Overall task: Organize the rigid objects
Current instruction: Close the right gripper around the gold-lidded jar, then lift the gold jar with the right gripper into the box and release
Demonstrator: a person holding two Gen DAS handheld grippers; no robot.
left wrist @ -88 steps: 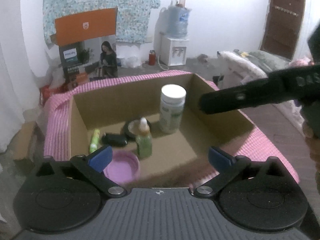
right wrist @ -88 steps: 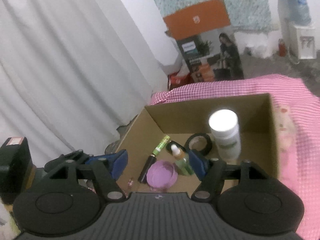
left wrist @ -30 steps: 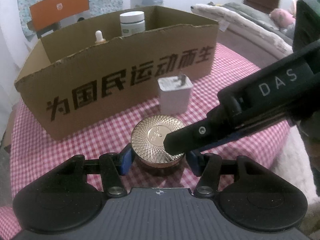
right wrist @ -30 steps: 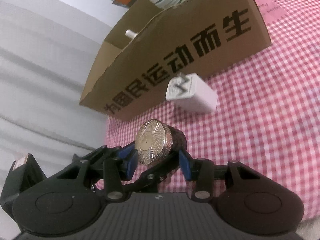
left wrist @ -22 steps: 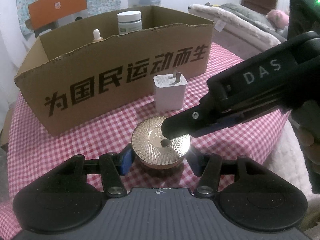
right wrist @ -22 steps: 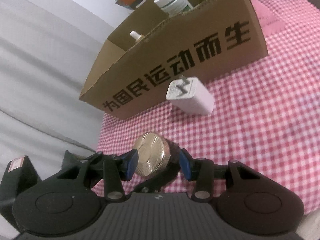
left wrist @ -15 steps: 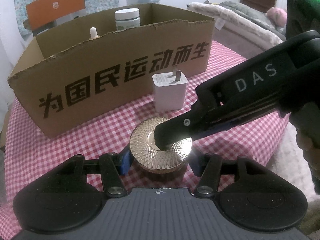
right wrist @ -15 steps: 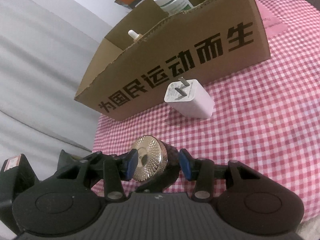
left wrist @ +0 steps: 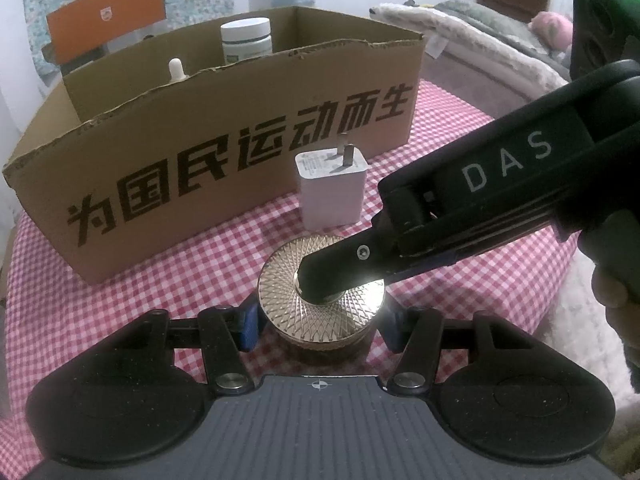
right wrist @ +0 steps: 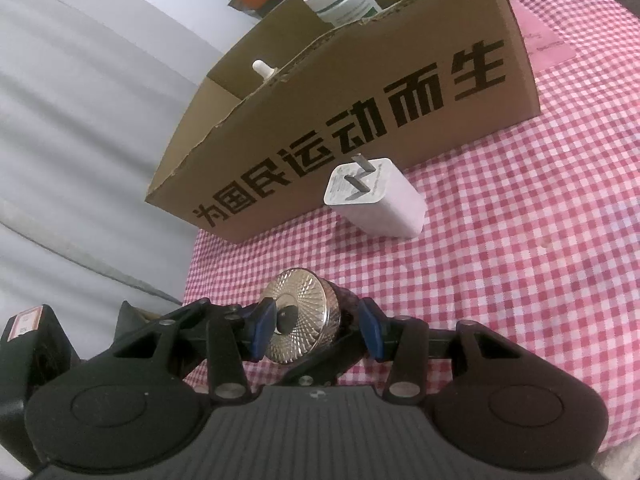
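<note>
A round jar with a gold patterned lid sits on the pink checked cloth, between the blue pads of my left gripper, which is shut on its dark body. My right gripper comes in from the right in the left wrist view; its upper finger lies across the lid. In the right wrist view the jar sits between its pads, one on the lid, one at the base. A white charger plug stands behind the jar, in front of the cardboard box.
The box holds a white-capped bottle and a dropper bottle. The plug and box also show in the right wrist view. The table edge drops off at right, with bedding beyond.
Both grippers left the box, came down to the jar in front of it and closed on it. Over the last second the right gripper's finger slid further over the lid.
</note>
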